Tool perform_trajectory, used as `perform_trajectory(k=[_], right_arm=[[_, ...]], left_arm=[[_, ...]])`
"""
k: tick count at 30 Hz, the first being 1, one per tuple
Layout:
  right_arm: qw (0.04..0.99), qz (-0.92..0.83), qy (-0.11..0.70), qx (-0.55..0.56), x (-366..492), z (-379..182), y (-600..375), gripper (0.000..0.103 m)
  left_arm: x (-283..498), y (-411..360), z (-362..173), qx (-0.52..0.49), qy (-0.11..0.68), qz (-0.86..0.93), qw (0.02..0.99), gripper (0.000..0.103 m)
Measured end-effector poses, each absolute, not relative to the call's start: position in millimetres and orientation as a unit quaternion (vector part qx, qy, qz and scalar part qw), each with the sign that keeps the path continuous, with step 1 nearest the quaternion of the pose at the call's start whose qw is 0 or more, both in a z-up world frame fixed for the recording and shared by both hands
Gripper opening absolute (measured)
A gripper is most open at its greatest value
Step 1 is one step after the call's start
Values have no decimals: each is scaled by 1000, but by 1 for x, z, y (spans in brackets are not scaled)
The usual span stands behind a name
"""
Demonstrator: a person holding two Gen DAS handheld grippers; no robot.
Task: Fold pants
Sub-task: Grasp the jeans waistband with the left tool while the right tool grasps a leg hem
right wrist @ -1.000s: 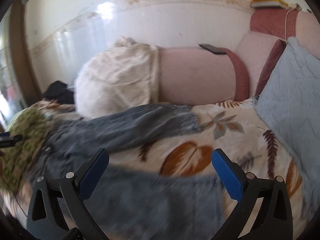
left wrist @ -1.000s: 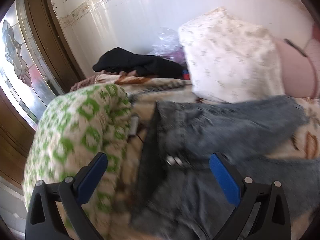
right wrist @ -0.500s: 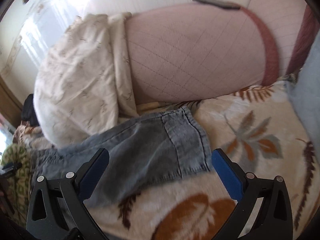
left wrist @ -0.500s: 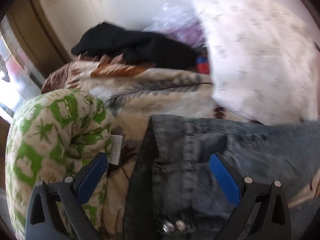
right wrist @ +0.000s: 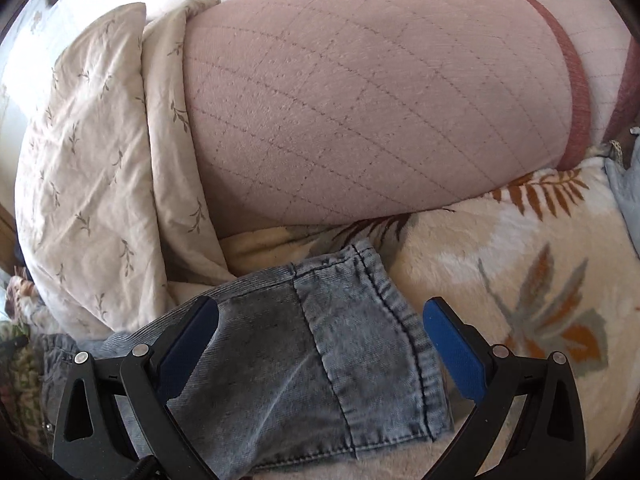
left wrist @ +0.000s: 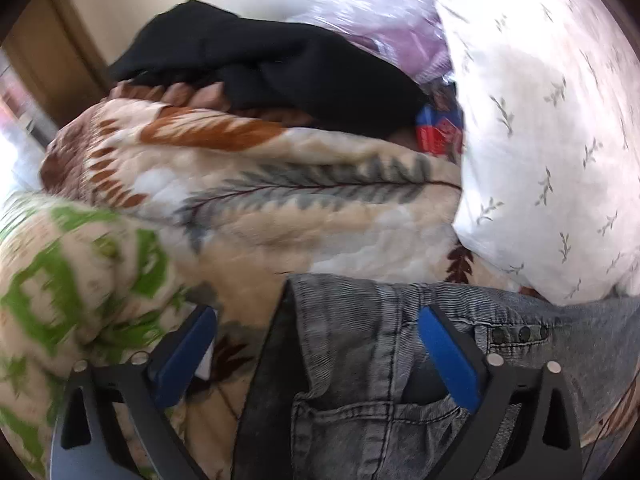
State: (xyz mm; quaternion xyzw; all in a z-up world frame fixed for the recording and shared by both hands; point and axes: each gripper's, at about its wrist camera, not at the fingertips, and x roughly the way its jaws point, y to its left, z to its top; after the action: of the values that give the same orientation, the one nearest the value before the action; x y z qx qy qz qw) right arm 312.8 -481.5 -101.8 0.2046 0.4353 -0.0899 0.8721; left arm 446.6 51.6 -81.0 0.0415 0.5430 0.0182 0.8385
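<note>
Grey-blue denim pants lie on a leaf-patterned blanket. In the left wrist view their waistband end [left wrist: 360, 344] with pocket and rivets sits between the fingers of my left gripper [left wrist: 316, 356], which is open and just above it. In the right wrist view the cuffed leg end [right wrist: 360, 352] lies between the fingers of my right gripper [right wrist: 320, 348], also open and close above the cloth. Neither gripper holds anything.
A white leaf-print pillow [left wrist: 552, 128] [right wrist: 88, 168] and a pink quilted cushion [right wrist: 360, 92] press against the pants' far edge. A black garment [left wrist: 272, 60] and a plastic bag [left wrist: 380, 12] lie behind. A green-patterned bundle [left wrist: 60, 288] sits at left.
Both grippers have moved forward and down toward the pants: the left onto the waistband, the right onto the leg cuff. Both stay open.
</note>
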Motion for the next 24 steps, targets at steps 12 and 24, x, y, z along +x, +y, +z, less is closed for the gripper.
perform_trajectory(k=[12, 24], right_arm=[[875, -85, 436, 192, 335, -115, -496, 103], [857, -70, 451, 240, 363, -137, -523, 88]], left_arm=[[479, 69, -118, -40, 583, -27, 811, 48], [481, 90, -119, -56, 559, -40, 826, 6]])
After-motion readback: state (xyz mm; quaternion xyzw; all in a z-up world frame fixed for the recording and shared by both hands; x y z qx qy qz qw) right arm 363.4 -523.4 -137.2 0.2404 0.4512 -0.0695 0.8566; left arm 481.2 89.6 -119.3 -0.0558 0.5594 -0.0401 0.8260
